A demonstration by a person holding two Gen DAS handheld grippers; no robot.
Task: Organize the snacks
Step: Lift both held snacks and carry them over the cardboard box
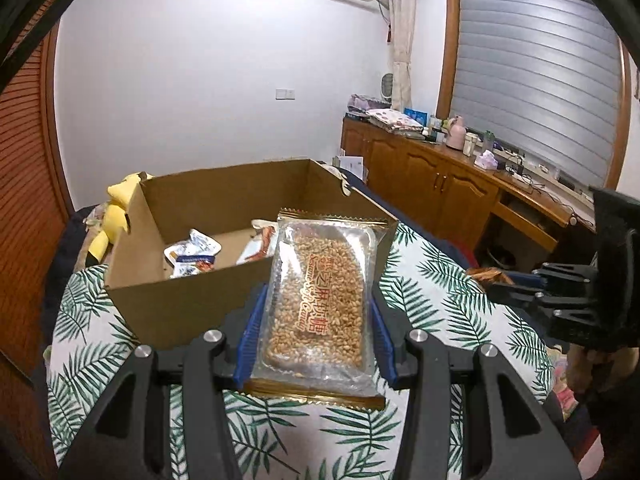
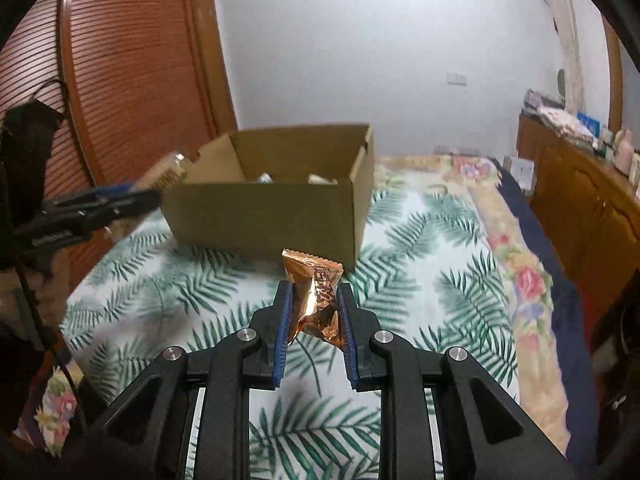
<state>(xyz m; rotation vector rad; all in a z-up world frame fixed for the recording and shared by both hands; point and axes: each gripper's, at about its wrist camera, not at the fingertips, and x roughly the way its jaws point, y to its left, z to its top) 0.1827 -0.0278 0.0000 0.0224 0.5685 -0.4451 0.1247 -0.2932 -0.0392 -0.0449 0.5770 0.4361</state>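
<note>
the sesame candy pack [image 1: 318, 300] sits clamped in your left gripper [image 1: 316, 312], the copper candy wrapper [image 2: 316, 300] pinched in your right gripper [image 2: 314, 312]. the cardboard box [image 2: 280, 216] lies just ahead; carry both over its near wall before letting go.

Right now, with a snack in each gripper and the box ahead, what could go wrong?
1. The left gripper holds the sesame candy pack by its slippery clear film; it might slide out.
2. The right gripper pinches only the crumpled copper wrapper, so the hold may be weak.
3. The cardboard box stands on soft bedding; bumping its wall could tip it.
</note>
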